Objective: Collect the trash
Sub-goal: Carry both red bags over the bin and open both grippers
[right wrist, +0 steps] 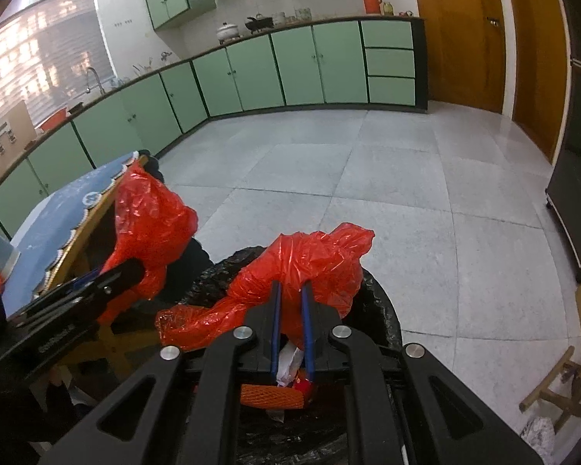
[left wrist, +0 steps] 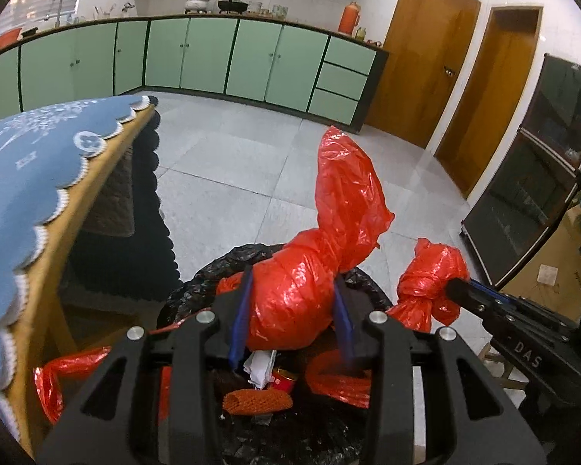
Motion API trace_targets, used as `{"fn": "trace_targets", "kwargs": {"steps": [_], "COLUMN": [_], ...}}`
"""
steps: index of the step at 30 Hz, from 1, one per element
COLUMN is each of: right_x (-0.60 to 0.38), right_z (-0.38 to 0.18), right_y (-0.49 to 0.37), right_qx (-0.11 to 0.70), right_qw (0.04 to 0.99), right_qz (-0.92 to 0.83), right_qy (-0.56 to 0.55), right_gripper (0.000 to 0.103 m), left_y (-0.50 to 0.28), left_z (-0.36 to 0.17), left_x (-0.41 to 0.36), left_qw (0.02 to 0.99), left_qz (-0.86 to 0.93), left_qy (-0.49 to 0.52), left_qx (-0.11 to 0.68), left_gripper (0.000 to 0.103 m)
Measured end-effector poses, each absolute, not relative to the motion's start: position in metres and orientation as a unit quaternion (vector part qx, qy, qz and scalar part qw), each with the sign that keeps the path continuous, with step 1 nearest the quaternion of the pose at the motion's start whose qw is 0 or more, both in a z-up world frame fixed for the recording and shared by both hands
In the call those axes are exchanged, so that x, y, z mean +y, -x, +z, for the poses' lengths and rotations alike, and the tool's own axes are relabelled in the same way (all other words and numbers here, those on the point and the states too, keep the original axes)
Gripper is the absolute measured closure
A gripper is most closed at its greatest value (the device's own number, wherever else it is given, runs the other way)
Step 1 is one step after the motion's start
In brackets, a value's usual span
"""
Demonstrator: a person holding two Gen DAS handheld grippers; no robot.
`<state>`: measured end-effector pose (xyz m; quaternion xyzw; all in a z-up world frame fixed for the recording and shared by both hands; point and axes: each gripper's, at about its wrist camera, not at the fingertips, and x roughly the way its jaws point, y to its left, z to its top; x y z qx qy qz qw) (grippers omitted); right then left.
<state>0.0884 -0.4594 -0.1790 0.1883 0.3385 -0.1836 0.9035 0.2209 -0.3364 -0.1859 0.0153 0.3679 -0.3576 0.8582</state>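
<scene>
Above the black-lined trash bin (left wrist: 372,290), both grippers clench the red plastic bag (left wrist: 302,294): the left gripper (left wrist: 292,286) grips a twisted handle at centre, while the right gripper (right wrist: 290,290), seen at three o'clock in the left view, pinches the other.

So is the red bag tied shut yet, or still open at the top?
Still open. The left claw and right claw each grip a separate twisted end of the red bag, no knot joins them, and trash shows below.
</scene>
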Motion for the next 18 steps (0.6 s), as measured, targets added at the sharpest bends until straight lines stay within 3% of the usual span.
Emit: {"fn": "trace_targets", "kwargs": {"steps": [7,10,18], "right_x": [-0.467,-0.467,-0.465], "right_z": [-0.183,-0.181,-0.163], "right_y": [-0.097,-0.095,-0.087], "right_qx": [0.348,0.343,0.310], "right_qw": [0.895,0.895,0.906], "right_qz": [-0.193,-0.200,-0.201], "right_qy": [-0.201,-0.202,-0.207], "right_gripper": [0.083,0.069,0.065], "left_y": [-0.231,-0.231,-0.226], "left_z": [-0.192,-0.186,-0.157], "left_x": [-0.348,-0.344,-0.322], "left_qw": [0.852,0.856,0.865], "left_qz": [-0.355,-0.351,-0.347], "left_qy": [-0.023,-0.016,0.011], "left_qx": [0.384,0.379,0.362], "left_gripper": [0.052,0.048,0.047]}}
